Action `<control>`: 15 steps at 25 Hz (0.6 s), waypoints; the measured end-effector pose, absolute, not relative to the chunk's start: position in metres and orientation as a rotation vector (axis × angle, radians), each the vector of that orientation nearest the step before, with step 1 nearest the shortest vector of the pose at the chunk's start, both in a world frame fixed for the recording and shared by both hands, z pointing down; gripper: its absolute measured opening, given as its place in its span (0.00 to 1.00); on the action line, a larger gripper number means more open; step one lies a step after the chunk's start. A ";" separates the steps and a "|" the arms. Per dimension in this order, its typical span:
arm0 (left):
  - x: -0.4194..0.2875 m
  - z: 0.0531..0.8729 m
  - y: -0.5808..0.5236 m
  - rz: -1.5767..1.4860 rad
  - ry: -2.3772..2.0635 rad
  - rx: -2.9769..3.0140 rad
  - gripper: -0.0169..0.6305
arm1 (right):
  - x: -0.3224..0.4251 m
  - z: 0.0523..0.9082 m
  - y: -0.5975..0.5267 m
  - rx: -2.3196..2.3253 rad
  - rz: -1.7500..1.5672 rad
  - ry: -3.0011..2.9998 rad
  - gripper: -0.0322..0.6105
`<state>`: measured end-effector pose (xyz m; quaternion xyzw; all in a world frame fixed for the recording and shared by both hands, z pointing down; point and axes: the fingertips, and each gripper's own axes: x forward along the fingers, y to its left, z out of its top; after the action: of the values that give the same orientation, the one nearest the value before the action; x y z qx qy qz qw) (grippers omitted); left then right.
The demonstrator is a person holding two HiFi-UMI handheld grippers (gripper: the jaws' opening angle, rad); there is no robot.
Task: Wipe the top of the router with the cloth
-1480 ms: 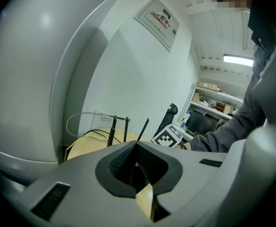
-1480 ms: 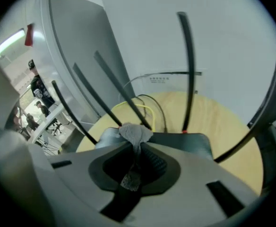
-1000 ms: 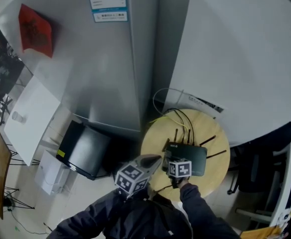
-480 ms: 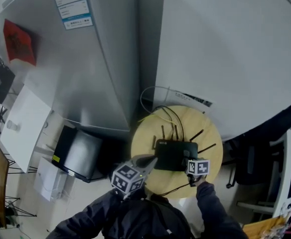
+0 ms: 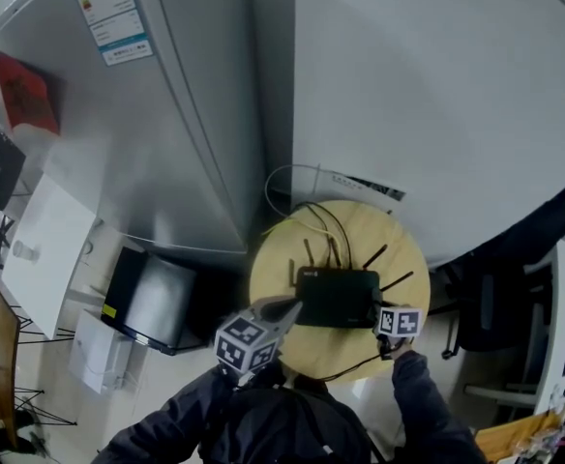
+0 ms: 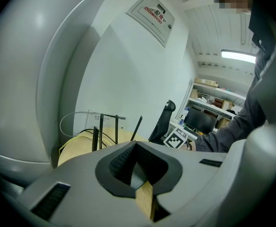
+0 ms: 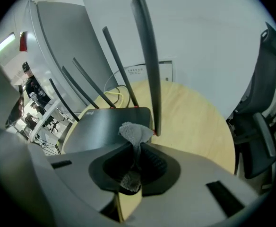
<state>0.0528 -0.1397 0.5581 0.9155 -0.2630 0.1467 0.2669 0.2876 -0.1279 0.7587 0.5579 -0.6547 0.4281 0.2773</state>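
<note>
At far left, just short of the router's [image 5: 339, 298] left end: left gripper [image 6: 136, 145], clenched on nothing, idle above the round table [image 5: 374, 225]. Beyond its tips, only bare wood and thin upright antennas [image 7: 147, 56] against the wall.

Further right, at the router's right end: right gripper [image 7: 135, 148], clamped hard on the cloth [image 7: 134, 132]. Small grey tuft poking out past the tips, over the near corner of the dark top, touching or just clear of it, hard to tell which. Straight ahead of those tips, one antenna, very near; the rest fanned off to its left.

Cloth: soft, limp and next to weightless by the look of it. Best held bunched deep between the pads, as here, with enough left proud of the tips to keep hard plastic off the surface.

Router: probably light and hollow, smooth on top, free to skid across the wood under a sideways push. Worth steadying at the left end with the spare gripper, or else wiping with light downward pressure only.

Antennas: thin, likely hinged, easily knocked askew. Safer to sweep leftward along the top in front of them than into their bases.
</note>
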 end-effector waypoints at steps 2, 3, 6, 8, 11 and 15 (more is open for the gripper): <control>0.050 0.557 -0.141 0.393 -0.718 2.471 0.03 | 0.266 0.751 -0.130 1.479 1.143 -1.809 0.16; 0.048 0.557 -0.142 0.390 -0.723 2.470 0.03 | 0.250 0.748 -0.131 1.456 1.142 -1.840 0.16; 0.042 0.557 -0.142 0.386 -0.733 2.464 0.03 | 0.191 0.742 -0.135 1.360 1.144 -1.928 0.16; 0.039 0.557 -0.141 0.385 -0.735 2.461 0.03 | 0.151 0.740 -0.133 1.286 1.142 -1.972 0.16; 0.032 0.557 -0.140 0.387 -0.740 2.456 0.03 | 0.096 0.738 -0.130 1.187 1.140 -2.029 0.16; 0.025 0.557 -0.139 0.392 -0.741 2.454 0.03 | 0.053 0.742 -0.122 1.104 1.129 -2.052 0.16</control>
<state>0.0245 -0.1391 0.5572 0.9110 -0.2752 0.1454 0.2705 0.0531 -0.1224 0.7417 0.4103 -0.7624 0.4195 0.2728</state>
